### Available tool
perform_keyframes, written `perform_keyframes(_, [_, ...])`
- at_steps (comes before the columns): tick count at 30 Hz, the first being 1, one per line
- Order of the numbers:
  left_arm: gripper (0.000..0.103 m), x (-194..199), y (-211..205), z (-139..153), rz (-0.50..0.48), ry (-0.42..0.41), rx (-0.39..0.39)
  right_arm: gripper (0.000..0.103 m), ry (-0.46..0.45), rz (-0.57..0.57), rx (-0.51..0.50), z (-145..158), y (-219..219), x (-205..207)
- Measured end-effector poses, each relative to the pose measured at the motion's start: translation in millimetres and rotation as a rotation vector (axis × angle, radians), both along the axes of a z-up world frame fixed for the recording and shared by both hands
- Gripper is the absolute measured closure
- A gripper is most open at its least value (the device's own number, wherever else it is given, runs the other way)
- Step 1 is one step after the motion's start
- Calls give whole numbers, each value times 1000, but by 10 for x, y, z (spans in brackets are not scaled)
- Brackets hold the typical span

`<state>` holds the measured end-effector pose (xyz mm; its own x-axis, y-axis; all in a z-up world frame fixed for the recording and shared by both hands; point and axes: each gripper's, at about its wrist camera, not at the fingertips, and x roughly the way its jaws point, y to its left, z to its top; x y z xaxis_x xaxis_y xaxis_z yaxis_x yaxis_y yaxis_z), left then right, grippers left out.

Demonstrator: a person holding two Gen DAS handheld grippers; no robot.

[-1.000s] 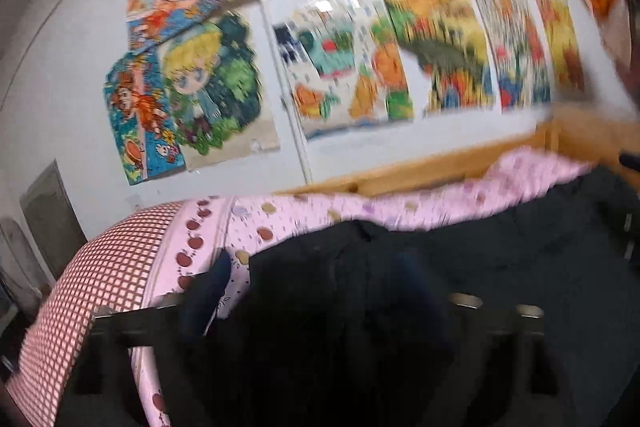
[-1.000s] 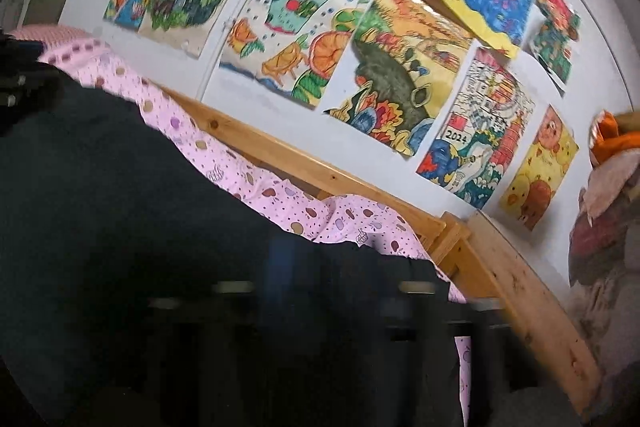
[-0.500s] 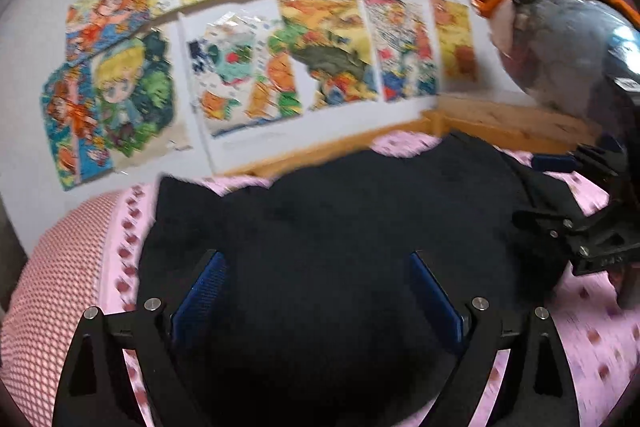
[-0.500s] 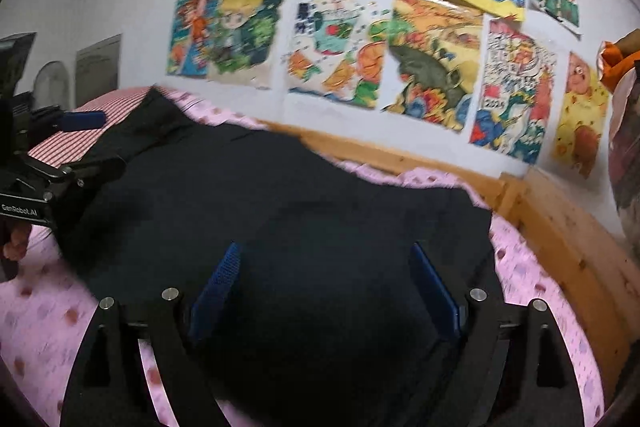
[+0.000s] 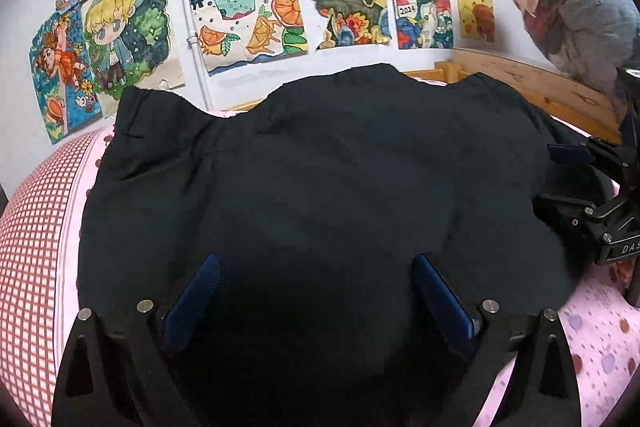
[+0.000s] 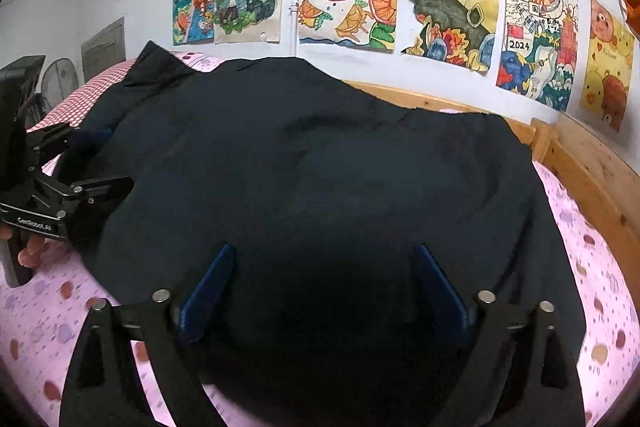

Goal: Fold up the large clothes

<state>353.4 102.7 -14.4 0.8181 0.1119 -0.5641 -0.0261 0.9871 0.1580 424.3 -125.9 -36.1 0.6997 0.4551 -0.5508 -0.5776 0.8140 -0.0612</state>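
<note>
Garment [image 5: 320, 187] now dropped flat on bed [image 6: 592, 267]; both hand-held grippers [image 5: 316, 291] [image 6: 324, 279] just opened wide, gripping nothing.

A home bedroom, likely a child's. A bed with a light wooden frame [image 6: 592, 167] stands against a white wall, covered by a pink sheet [image 6: 596, 267] printed with dots and a red-and-white checked pillow [image 5: 32, 211]. Bright hand-coloured drawings [image 5: 248, 3] of cartoon children, fruit and animals are taped across the wall. A stuffed toy [image 5: 576, 7] sits at the bed's corner, and a fan [image 6: 60, 83] stands beside the bed.
</note>
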Motion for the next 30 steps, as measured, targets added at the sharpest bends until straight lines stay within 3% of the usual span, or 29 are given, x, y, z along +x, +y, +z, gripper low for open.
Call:
perform_keyframes(8, [1, 342, 102, -2, 69, -66, 46, 13, 9, -54, -6, 85, 207, 470])
perform_keyframes(16, [1, 696, 303, 108, 176, -122, 41, 13, 16, -108, -19, 219, 358, 862])
perform_keyframes(30, [0, 1396, 561, -48, 251, -7, 14, 11, 152, -156, 21, 6, 425, 1523])
